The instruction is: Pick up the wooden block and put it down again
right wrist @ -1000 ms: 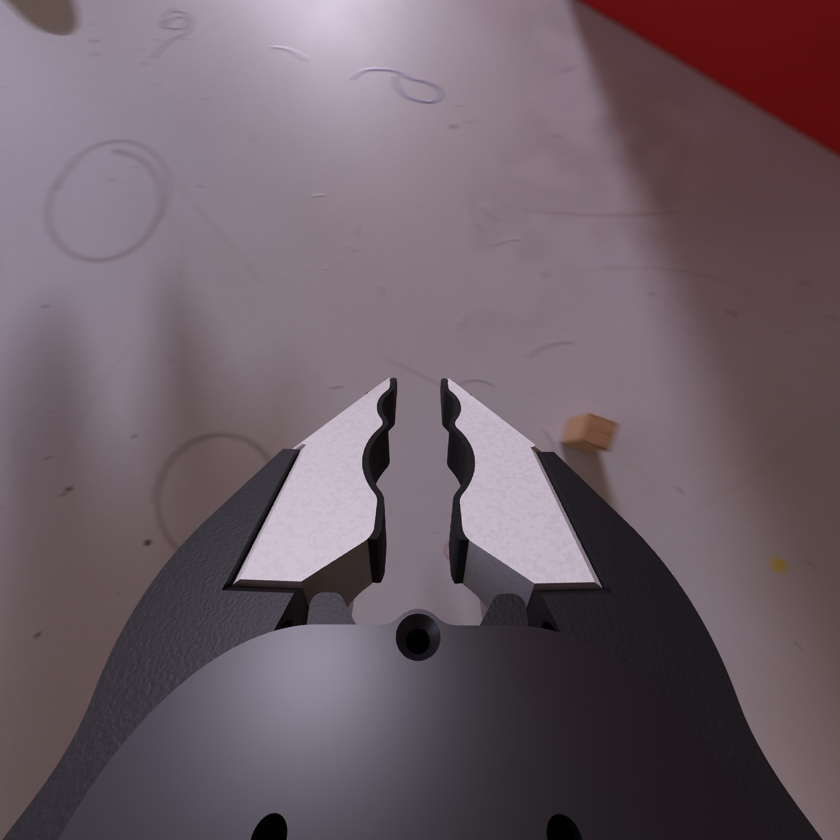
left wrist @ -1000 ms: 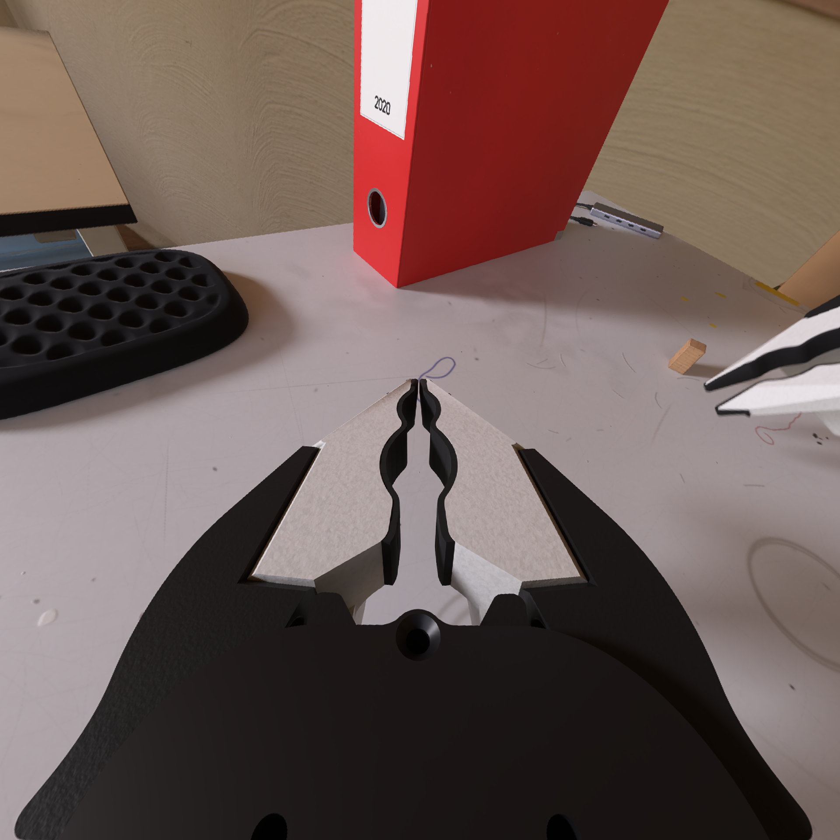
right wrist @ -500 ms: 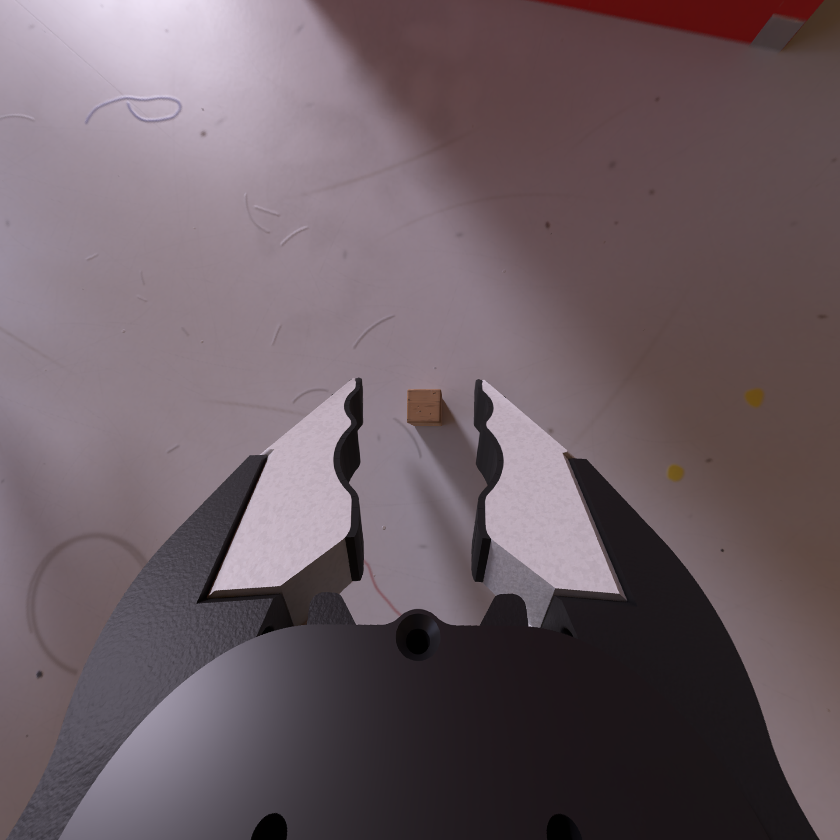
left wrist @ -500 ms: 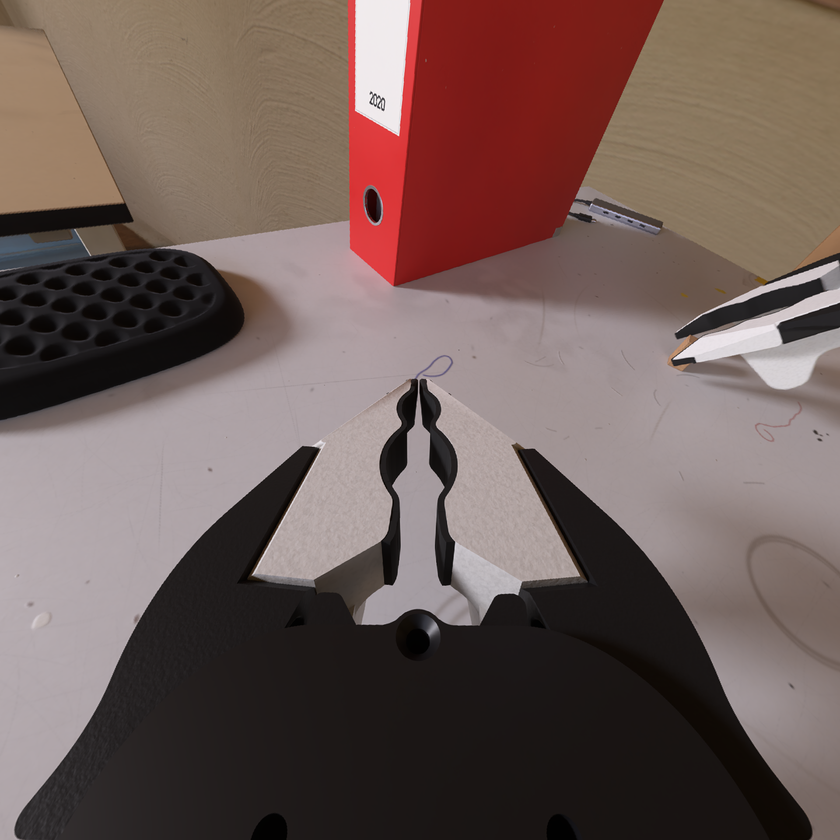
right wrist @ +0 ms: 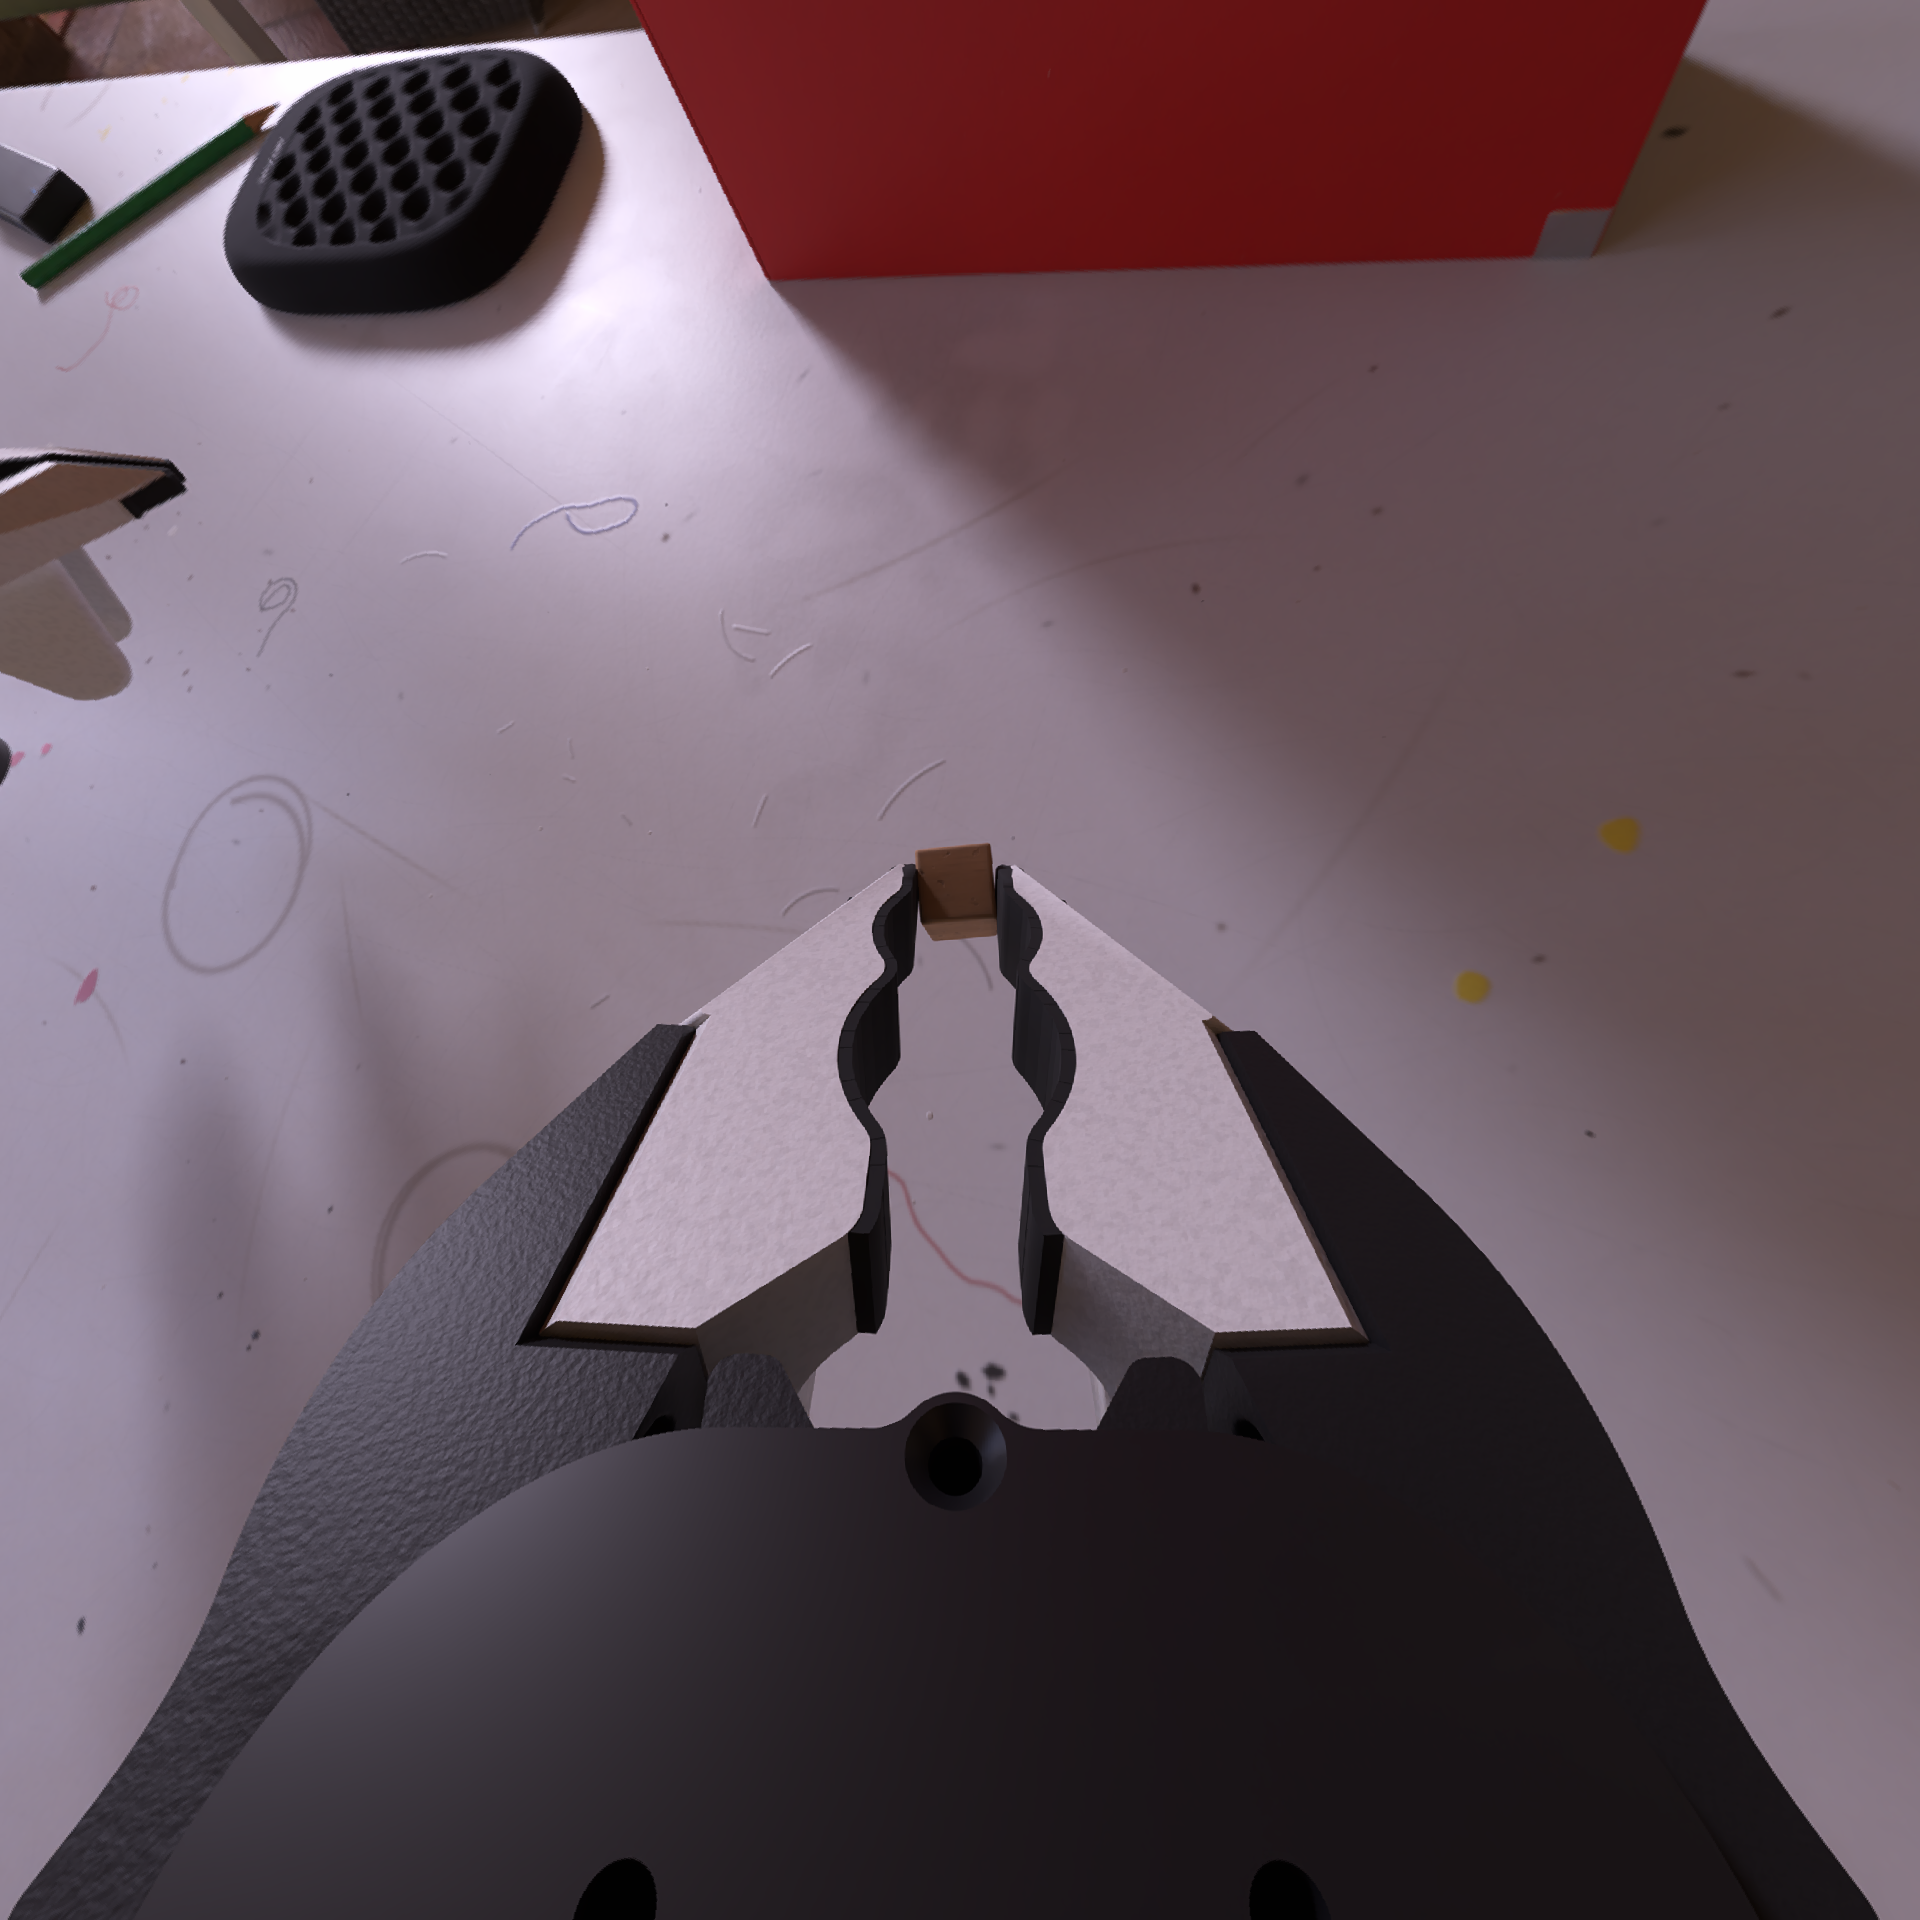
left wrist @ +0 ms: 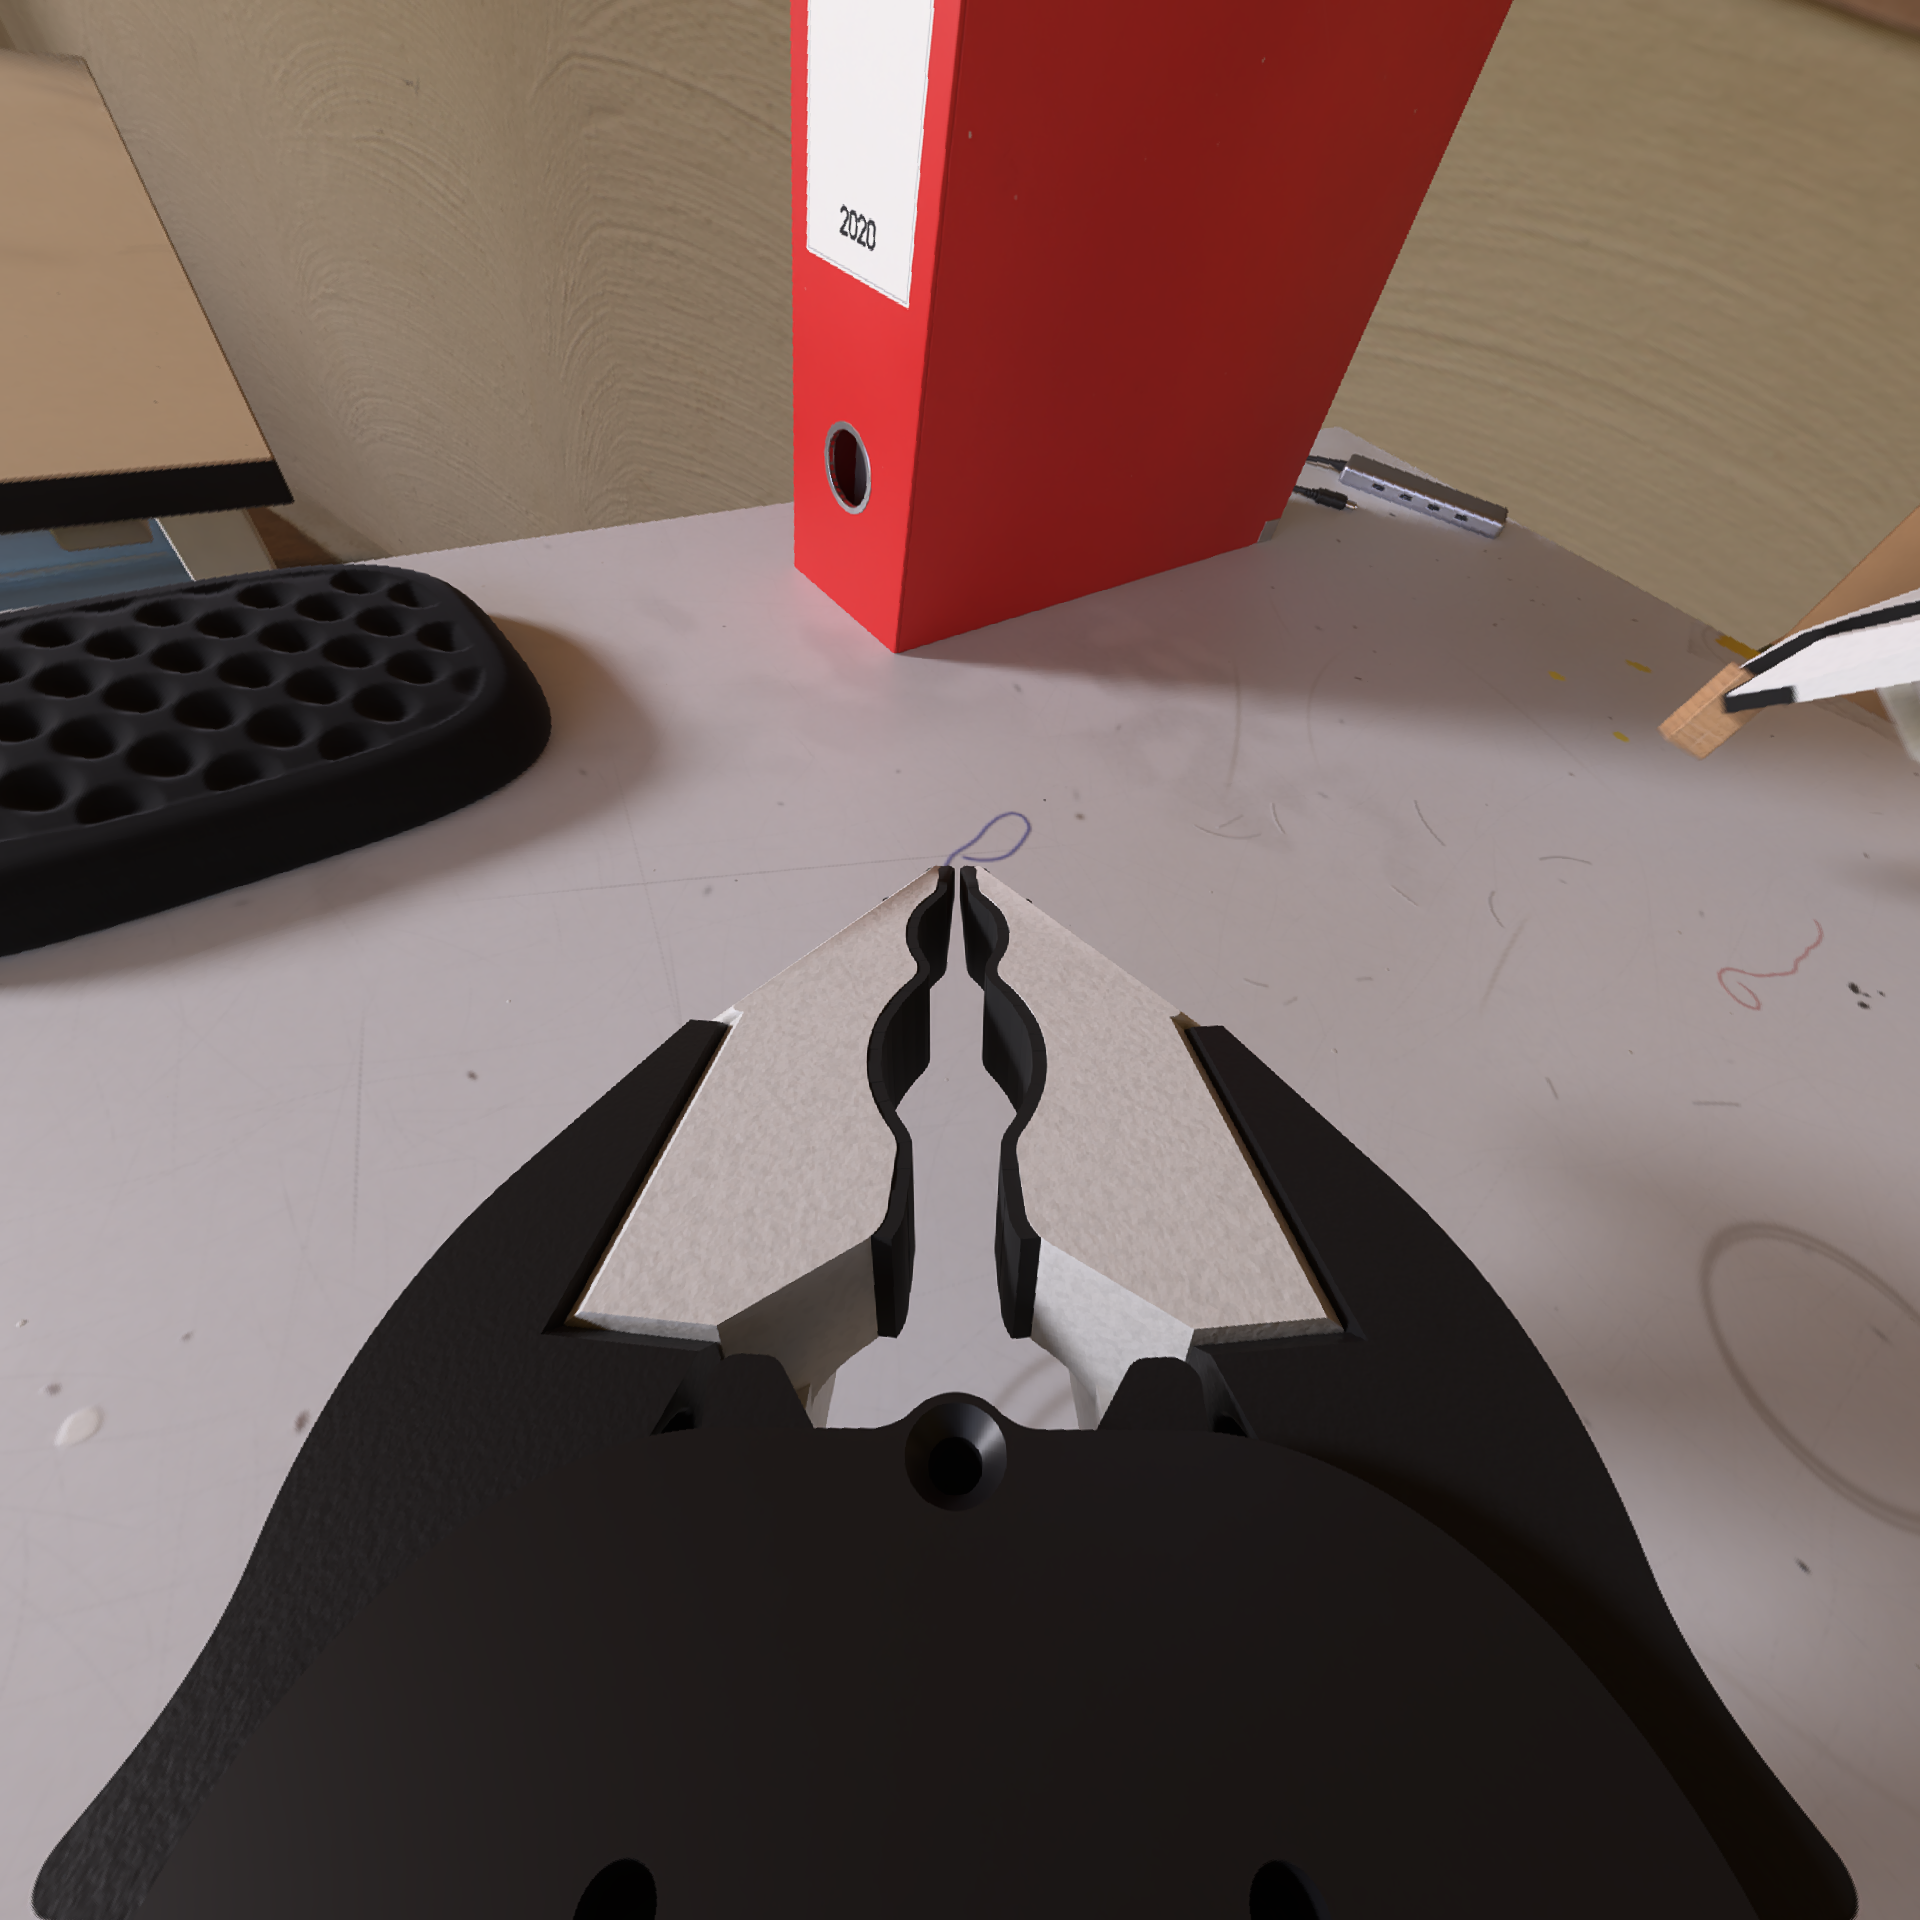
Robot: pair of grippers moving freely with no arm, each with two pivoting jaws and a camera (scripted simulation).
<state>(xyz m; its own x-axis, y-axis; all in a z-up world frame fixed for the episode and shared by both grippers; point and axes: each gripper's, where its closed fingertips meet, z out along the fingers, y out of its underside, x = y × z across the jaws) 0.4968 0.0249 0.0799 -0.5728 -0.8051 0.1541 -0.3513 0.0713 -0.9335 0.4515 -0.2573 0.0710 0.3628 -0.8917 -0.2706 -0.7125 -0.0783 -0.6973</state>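
A: Two views. Left wrist view first: the left gripper (left wrist: 954,881) has its fingertips pressed nearly together with nothing between them, low over the scuffed grey worktop (left wrist: 416,1091).

B: Beyond it?

A: Red lever-arch binder (left wrist: 1091,312) upright at the back, black perforated pad (left wrist: 229,717) far left, grey USB hub (left wrist: 1423,502) by the wall. At the right edge the right gripper (left wrist: 1756,688) pinches the wooden block (left wrist: 1696,719), which hangs above the worktop.

B: Right wrist view?

A: The right gripper (right wrist: 957,896) is narrowed onto the wooden block (right wrist: 957,889), one fingertip against each side, block at the very tips. Whether it clears the worktop (right wrist: 1351,727) cannot be told from here.

B: Surroundings?

A: Binder (right wrist: 1143,125) ahead, the pad (right wrist: 410,182) upper left with a green pencil (right wrist: 145,197) beside it. Left gripper (right wrist: 156,490) pokes in at the left edge. Yellow paint spots (right wrist: 1619,833) to the right.
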